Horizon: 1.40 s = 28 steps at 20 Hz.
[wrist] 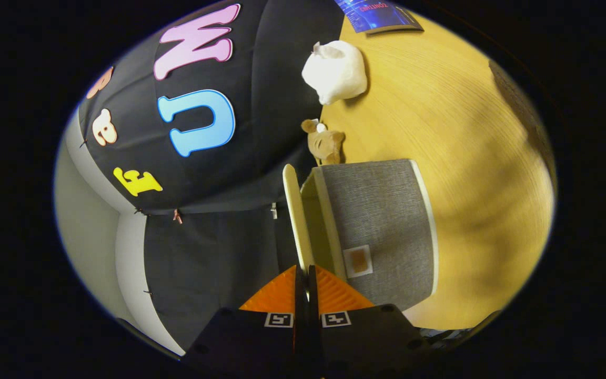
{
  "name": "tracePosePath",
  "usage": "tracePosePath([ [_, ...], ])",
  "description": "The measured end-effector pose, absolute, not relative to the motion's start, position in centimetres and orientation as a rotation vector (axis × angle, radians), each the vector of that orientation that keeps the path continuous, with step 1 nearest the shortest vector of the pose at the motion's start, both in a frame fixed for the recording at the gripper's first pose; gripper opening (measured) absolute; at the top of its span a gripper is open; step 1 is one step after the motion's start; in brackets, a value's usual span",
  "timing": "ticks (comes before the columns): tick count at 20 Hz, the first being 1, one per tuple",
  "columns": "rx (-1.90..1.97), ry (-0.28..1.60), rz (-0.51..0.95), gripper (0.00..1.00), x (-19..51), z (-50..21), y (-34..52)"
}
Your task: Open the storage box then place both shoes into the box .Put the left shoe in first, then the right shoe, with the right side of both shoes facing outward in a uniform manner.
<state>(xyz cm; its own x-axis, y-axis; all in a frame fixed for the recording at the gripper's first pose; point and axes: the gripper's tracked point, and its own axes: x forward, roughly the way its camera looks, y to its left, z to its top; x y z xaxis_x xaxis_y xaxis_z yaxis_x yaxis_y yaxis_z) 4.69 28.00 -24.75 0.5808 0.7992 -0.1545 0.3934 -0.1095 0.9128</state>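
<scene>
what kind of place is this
Likely a staged recording booth, not a home: black cloth wall, wooden table with soft toys, and a grey storage box whose lid the gripper pinches.

So the wood table [440,105] had a few random bits sitting on it. A white plush [335,71] sat right up against the black cloth wall [213,237], and a small brown plush [325,143] was near it along that same wall, the two close but not touching. Further along past the white one lay a blue book [376,15], flat on the table. A pale plain wall [98,231] showed beside the cloth.
</scene>
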Motion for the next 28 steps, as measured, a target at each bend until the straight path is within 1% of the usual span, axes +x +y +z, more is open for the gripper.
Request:
tracePosePath([
  [6, 1.716, 0.891, 0.571, 0.05, 9.1, -16.7, 30.9],
  [8, 1.652, 0.879, 0.614, 0.05, 10.3, -15.0, 33.1],
  [11, 1.625, 0.888, 0.639, 0.05, 12.2, -13.5, 36.2],
  [18, 1.604, 0.91, 0.644, 0.05, 15.1, -12.9, 42.9],
  [23, 1.508, 0.934, 0.676, 0.05, 16.3, -13.0, 48.0],
  [28, 1.377, 0.968, 0.658, 0.05, 17.4, -13.9, 52.4],
])
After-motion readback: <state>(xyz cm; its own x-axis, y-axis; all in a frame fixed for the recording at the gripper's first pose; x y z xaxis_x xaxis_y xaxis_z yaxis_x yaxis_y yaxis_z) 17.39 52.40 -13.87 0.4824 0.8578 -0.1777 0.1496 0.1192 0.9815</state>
